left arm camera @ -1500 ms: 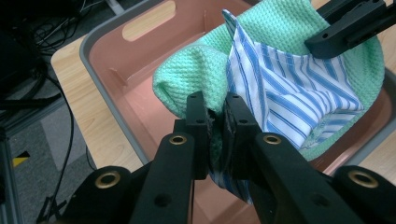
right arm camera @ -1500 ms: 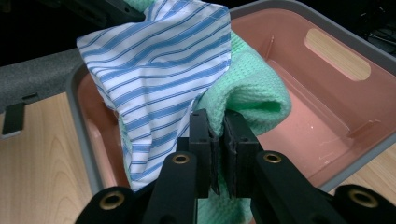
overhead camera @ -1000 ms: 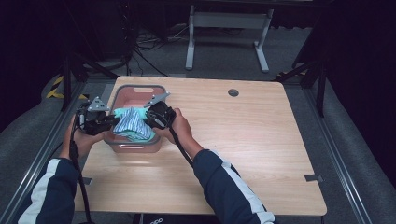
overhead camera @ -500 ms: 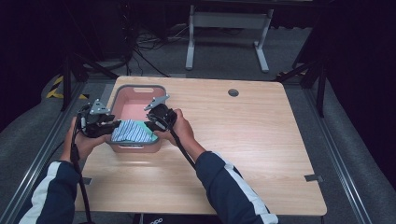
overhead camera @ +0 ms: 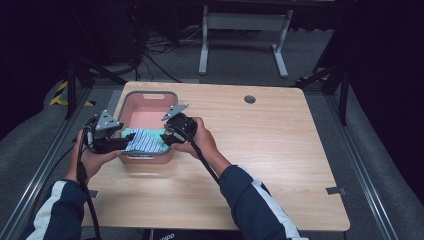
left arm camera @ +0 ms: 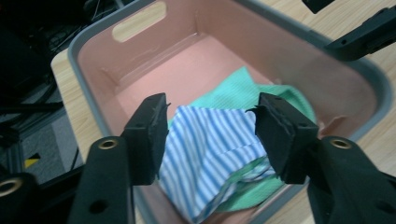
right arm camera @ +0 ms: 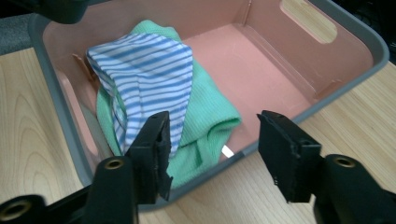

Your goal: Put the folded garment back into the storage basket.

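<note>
Plainly, the striped cloth [left arm camera: 210,149] is a soft, light thing: a folded piece of blue-and-white fabric that lies on a green cloth [right arm camera: 205,112], both bunched at the near end of the pink bin [overhead camera: 145,100] at the left of the wooden table [overhead camera: 280,165]. It should weigh almost nothing, sag wherever it is unsupported, and unfold if lifted by a single layer, so the best hold is probably across a folded edge, where several layers stack and the pads can bite through them together; the thick fold at the bin's near wall looks the likeliest place. Nothing here is fragile or slippery, though the green knit underneath may cling and come up with it. The left gripper [left arm camera: 210,135] hangs just above the striped cloth with its jaws spread wide and nothing between them; the right gripper [right arm camera: 215,140] is likewise wide open and empty, poised over the bin's rim with the green cloth's edge beside its one jaw. In the high view both grippers sit at the bin's two sides, the left gripper [overhead camera: 122,144] and right gripper [overhead camera: 167,135] flanking the cloth pile. As for writing, I can make out no brand, label or tag on cloths or bin; a small white fleck near the green cloth's edge is too small to tell.
</note>
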Motion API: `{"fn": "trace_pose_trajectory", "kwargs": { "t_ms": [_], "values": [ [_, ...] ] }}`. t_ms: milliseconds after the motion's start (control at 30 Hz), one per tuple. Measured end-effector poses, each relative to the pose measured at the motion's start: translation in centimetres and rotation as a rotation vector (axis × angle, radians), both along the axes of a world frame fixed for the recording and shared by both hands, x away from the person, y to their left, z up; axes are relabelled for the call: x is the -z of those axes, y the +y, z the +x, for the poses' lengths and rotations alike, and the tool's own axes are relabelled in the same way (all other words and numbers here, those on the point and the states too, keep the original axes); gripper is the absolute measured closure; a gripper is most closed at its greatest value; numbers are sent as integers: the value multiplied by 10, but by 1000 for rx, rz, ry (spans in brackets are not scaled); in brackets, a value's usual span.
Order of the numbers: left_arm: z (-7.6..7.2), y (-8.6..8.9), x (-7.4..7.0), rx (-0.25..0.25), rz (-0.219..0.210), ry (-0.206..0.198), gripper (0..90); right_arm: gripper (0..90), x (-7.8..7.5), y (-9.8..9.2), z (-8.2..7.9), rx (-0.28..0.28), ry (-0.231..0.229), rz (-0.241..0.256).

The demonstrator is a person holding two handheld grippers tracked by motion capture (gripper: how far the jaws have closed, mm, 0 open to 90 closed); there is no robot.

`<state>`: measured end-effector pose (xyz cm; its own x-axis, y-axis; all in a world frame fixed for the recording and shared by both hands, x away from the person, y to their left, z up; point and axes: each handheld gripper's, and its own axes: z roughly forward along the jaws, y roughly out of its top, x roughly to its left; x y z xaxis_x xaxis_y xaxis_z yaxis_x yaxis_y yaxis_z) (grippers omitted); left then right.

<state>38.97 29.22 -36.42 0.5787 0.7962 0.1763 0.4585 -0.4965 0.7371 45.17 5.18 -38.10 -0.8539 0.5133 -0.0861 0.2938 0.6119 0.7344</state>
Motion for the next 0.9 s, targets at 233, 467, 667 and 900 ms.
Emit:
{"fn": "trace_pose_trajectory", "kwargs": {
  "t_ms": [233, 467, 667, 900],
  "values": [
    [-9, -16, -4, 29, -23, -20, 388, 376, -2, -16, -4, 27, -22, -36],
    [-16, -32, -5, 61, -16, -24, 338, 353, -2, -30, -8, 39, -37, -64],
    [-20, -44, -6, 78, -18, -34, 309, 349, -5, -40, -13, 39, -59, -85],
    [-26, -59, -8, 110, -33, -44, 280, 350, -5, -53, -20, 26, -86, -127]
  ]
}}
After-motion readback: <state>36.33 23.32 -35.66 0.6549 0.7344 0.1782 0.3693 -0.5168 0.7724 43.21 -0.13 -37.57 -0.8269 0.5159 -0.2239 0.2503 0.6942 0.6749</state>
